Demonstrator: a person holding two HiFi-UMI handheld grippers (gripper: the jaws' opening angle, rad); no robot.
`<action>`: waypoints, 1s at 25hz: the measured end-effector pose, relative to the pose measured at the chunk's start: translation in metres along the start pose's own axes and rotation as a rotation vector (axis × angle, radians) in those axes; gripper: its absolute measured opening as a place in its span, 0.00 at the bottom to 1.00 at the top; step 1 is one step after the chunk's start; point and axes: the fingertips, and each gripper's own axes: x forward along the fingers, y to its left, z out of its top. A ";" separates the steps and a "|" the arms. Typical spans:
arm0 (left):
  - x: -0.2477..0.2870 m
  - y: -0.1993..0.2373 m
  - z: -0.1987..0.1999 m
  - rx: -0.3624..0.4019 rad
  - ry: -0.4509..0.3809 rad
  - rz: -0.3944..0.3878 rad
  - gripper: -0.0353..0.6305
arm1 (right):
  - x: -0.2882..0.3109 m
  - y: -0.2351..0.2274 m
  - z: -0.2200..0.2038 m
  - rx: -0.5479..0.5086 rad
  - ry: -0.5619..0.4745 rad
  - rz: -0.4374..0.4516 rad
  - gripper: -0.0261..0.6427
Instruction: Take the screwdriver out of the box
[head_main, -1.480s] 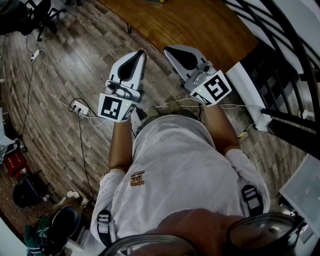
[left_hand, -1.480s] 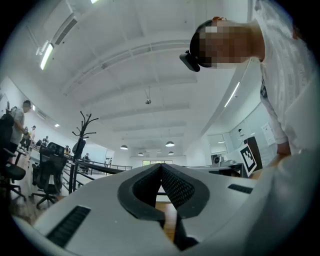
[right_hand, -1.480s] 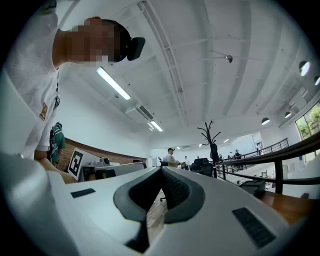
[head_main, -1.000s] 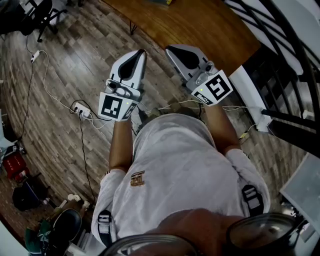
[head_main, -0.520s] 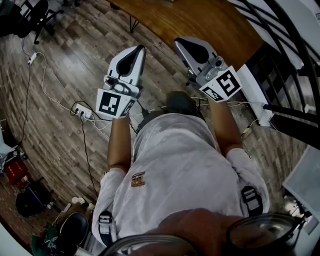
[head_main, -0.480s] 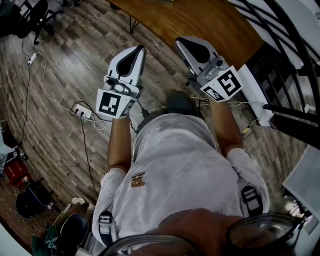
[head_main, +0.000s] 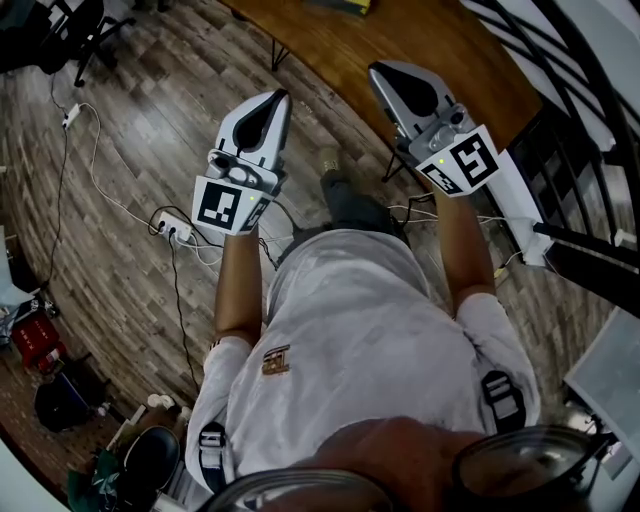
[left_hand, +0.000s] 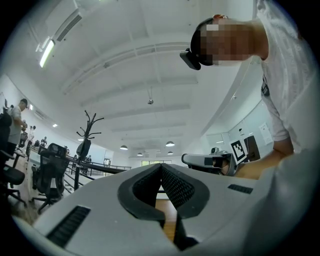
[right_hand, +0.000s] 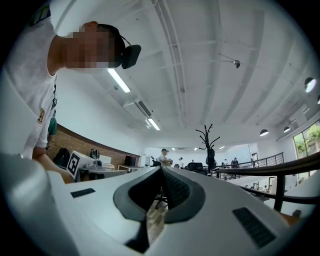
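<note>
No screwdriver shows in any view, and the box cannot be made out. A small yellow object (head_main: 347, 6) lies on the wooden table (head_main: 420, 35) at the head view's top edge; what it is cannot be told. My left gripper (head_main: 281, 96) is held over the floor, short of the table, its jaws shut and empty (left_hand: 161, 165). Above the table's near edge my right gripper (head_main: 376, 68) is also shut on nothing (right_hand: 161, 169). Both point slightly upward, into the room. The left gripper view catches the right gripper (left_hand: 210, 161) off to its right.
A power strip (head_main: 172, 228) with white cables lies on the wood floor at left. An office chair (head_main: 75, 30) stands at the top left and bags (head_main: 35, 345) at the lower left. A black railing (head_main: 570, 70) runs along the right. A coat rack (right_hand: 207, 137) stands far off.
The person has stepped toward the table and both grippers have travelled forward with them. The right one now hangs over the table's edge, and more of the tabletop shows.
</note>
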 end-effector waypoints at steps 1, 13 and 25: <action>0.005 0.007 -0.003 -0.001 0.002 0.000 0.08 | 0.006 -0.007 -0.003 -0.004 0.004 0.000 0.09; 0.133 0.122 -0.046 -0.019 0.033 -0.007 0.08 | 0.085 -0.153 -0.038 -0.016 0.045 -0.014 0.09; 0.265 0.224 -0.100 -0.005 0.103 0.026 0.08 | 0.155 -0.332 -0.094 -0.156 0.183 0.007 0.09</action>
